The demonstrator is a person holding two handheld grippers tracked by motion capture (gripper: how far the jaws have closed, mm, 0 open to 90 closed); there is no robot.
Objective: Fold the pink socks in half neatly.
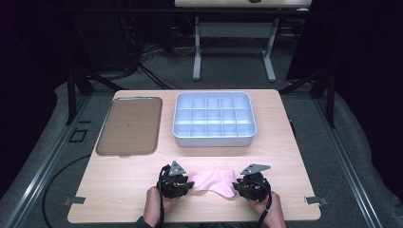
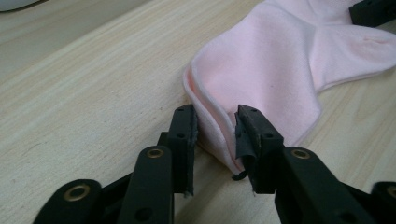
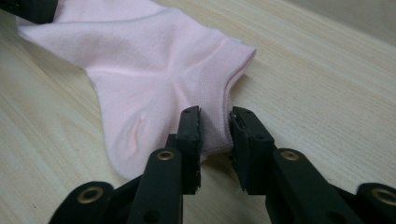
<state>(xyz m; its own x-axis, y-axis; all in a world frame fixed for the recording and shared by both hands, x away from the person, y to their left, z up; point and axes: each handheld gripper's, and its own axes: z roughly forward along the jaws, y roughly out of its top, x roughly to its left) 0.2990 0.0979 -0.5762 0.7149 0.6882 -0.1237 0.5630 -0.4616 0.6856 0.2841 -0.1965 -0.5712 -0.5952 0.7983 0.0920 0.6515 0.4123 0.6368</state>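
In the left gripper view, the left gripper (image 2: 215, 122) has its two black jaws astride the near end of a pink sock (image 2: 275, 60). The doubled edge of the cloth stands up between them; one pad is against the fabric, while a sliver of gap shows at the other, so I read it as not yet pinching. The right gripper (image 3: 215, 122) sits the same way at the sock's other end, the ribbed cuff edge tucked between its jaws with space showing on one side, so it looks narrowed around the cuff and not quite clamped.

From above, the sock lies flat on the wooden table (image 1: 119, 190) near the person's edge, its long axis running from one hand to the other, with the left gripper (image 1: 177, 183) at one end and the right gripper (image 1: 248, 184) at the other. Each hand is thus on its own end, neither reaching across.

Beyond the sock stands a grey tray with many compartments (image 1: 214, 138), and left of that a flat brown tray (image 1: 129, 126), both well apart from the sock.
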